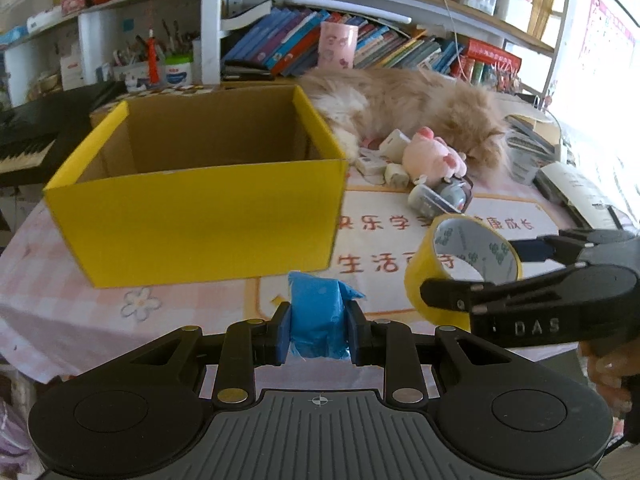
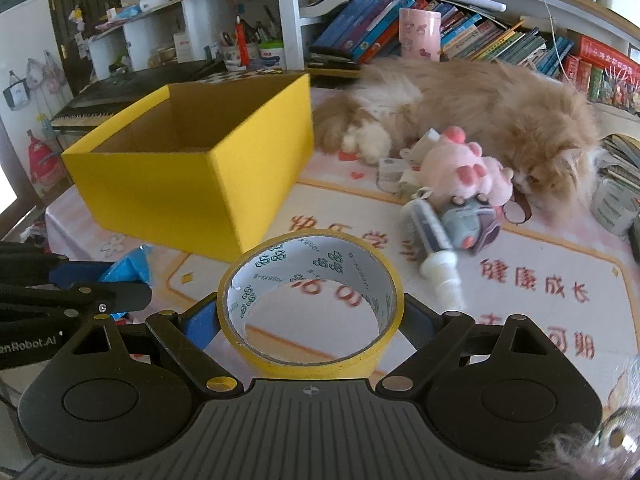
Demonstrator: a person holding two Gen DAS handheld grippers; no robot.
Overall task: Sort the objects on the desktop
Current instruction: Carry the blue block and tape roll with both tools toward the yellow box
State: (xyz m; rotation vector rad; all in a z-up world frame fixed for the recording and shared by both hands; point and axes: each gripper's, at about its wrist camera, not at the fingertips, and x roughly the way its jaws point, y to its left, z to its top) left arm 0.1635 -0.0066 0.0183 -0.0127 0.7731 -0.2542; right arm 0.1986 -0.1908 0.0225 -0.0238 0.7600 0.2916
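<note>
The yellow box stands open on the surface, in the upper left of both frames, and nothing shows on the visible part of its floor. My left claw is closed tight on a crumpled blue packet. My right claw stands wide, its pads pressed on the outer wall of a roll of yellow tape.

Hazards from here, as I judge them:
- The tape is held across its round wall; a slack grip could let it roll out before it clears the box rim.
- The blue packet is soft and may slip through the pads.
- The two claws sit close together; a joint approach to the box could make them collide.
- A cat lies at the upper right, near a pink plush toy and a syringe; it could move into my path.

The box lies ahead and left of both claws, apart from them.
</note>
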